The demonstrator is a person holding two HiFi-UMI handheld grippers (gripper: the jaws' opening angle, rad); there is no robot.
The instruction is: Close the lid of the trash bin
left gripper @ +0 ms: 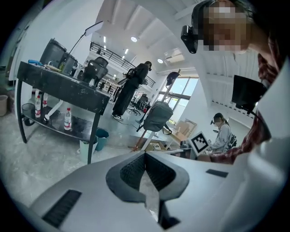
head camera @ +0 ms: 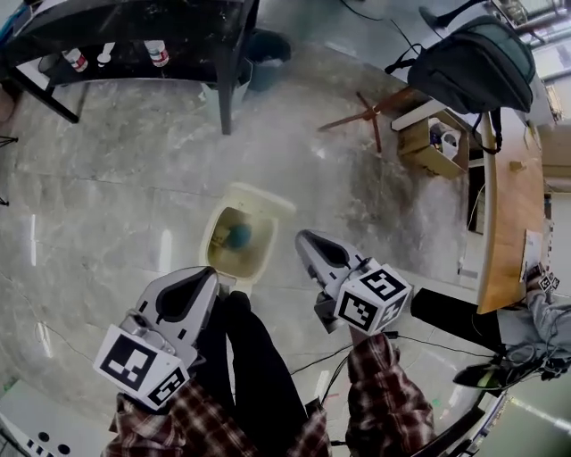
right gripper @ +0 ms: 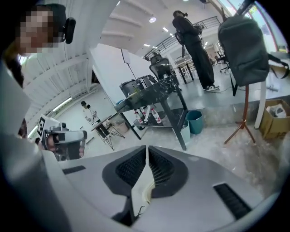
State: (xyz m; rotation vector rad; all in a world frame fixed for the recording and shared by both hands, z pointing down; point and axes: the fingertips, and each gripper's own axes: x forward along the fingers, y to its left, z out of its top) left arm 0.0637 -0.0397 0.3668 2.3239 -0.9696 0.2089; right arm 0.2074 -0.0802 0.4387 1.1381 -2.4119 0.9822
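**Head view.** The bin (head camera: 234, 239), pale plastic and roughly rectangular, stood on the glossy grey stone floor (head camera: 116, 178) just ahead of the person's legs. It was open, with the lid (head camera: 260, 198) raised at the far edge and a blue item inside. The left gripper (head camera: 212, 275) was near its left side and the right gripper (head camera: 303, 237) just right of it. Each gripper carried a cube of black-and-white square markers. Farther off were a black desk (head camera: 134, 22), a backpack (head camera: 473, 62) and a cardboard box (head camera: 433, 147).

**Left gripper view.** The ribbed jaws of the left gripper (left gripper: 145, 155) were clenched together, empty. Bottles (left gripper: 67, 118) with red labels stood on the desk's lower shelf, their print too small to read. A teal bucket (left gripper: 100, 138) stood beside the desk leg.

**Right gripper view.** The right gripper (right gripper: 147, 148) was likewise clenched on nothing. The backpack (right gripper: 244, 43) hung on a wooden stand.
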